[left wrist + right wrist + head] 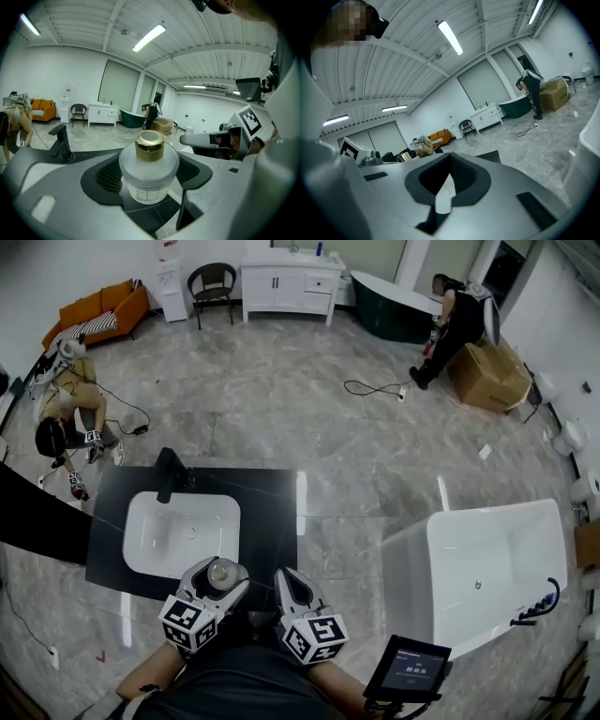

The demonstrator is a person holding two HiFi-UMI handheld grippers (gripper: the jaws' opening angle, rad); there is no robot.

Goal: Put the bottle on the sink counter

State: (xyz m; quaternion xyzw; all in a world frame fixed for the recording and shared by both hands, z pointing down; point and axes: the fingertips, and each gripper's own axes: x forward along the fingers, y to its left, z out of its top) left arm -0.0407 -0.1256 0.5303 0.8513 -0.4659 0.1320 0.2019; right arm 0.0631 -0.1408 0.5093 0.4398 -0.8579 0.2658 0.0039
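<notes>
A frosted bottle (pixel 149 168) with a gold cap sits between the jaws of my left gripper (pixel 148 187), which is shut on its body. In the head view the bottle (pixel 222 571) and left gripper (pixel 218 583) hang over the near edge of the black sink counter (pixel 272 512), just in front of the white basin (pixel 181 532). My right gripper (pixel 292 585) is beside it, to the right, over the counter's near right corner. Its jaws (pixel 449 180) are shut with nothing between them. The bottle's gold cap (pixel 404 156) shows at the left of the right gripper view.
A black faucet (pixel 171 472) stands at the back of the basin. A white bathtub (pixel 487 568) is to the right and a tablet (pixel 410 669) at lower right. People, a cabinet, a chair and an orange sofa are far across the floor.
</notes>
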